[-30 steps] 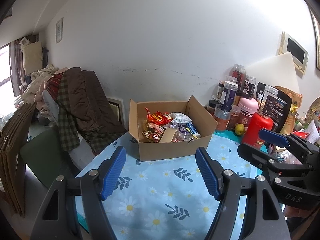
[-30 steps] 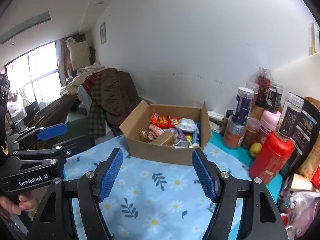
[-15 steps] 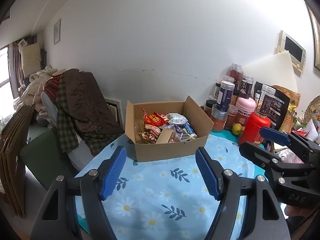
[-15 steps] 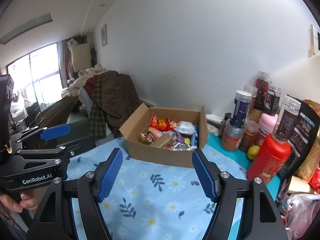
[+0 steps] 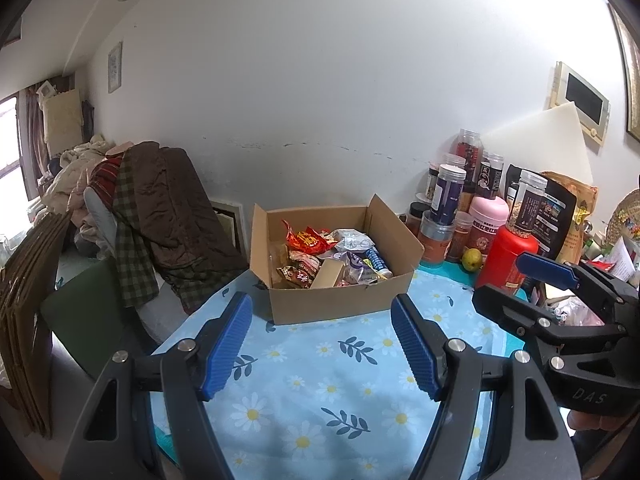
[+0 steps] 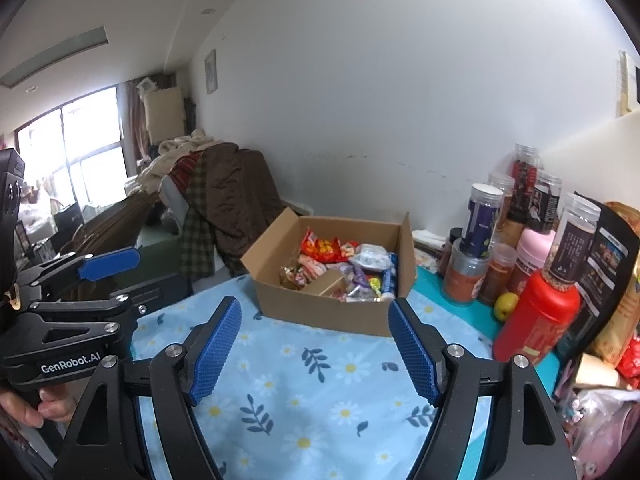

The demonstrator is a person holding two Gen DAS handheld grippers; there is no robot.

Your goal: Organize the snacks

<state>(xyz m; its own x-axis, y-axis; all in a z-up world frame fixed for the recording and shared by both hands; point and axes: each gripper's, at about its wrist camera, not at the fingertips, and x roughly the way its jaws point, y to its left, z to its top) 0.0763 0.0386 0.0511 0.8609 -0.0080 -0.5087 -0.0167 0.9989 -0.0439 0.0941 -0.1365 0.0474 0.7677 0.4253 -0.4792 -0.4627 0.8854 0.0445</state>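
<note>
An open cardboard box (image 5: 340, 300) (image 6: 320, 312) holding several snack packets (image 5: 308, 240) (image 6: 324, 249) sits on the blue daisy tablecloth (image 5: 320, 380) (image 6: 312, 392) near the wall. My left gripper (image 5: 320, 312) hovers open over the cloth, short of the box, with nothing between its blue pads. The right gripper (image 6: 314, 316) hangs beside it at about the same distance from the box; its jaws are opening and hold nothing. Each gripper shows at the edge of the other's view.
Jars, canisters, a red bottle (image 6: 536, 316) (image 5: 506, 256) and black bags crowd the table's right side by a small yellow-green fruit (image 5: 472, 258). A chair draped with brown and plaid clothes (image 5: 160, 216) stands left of the table. Flattened cardboard (image 5: 24, 320) leans far left.
Both views have shifted slightly, so the box sits a little farther off. The right gripper's pads stand a bit wider apart than before.
</note>
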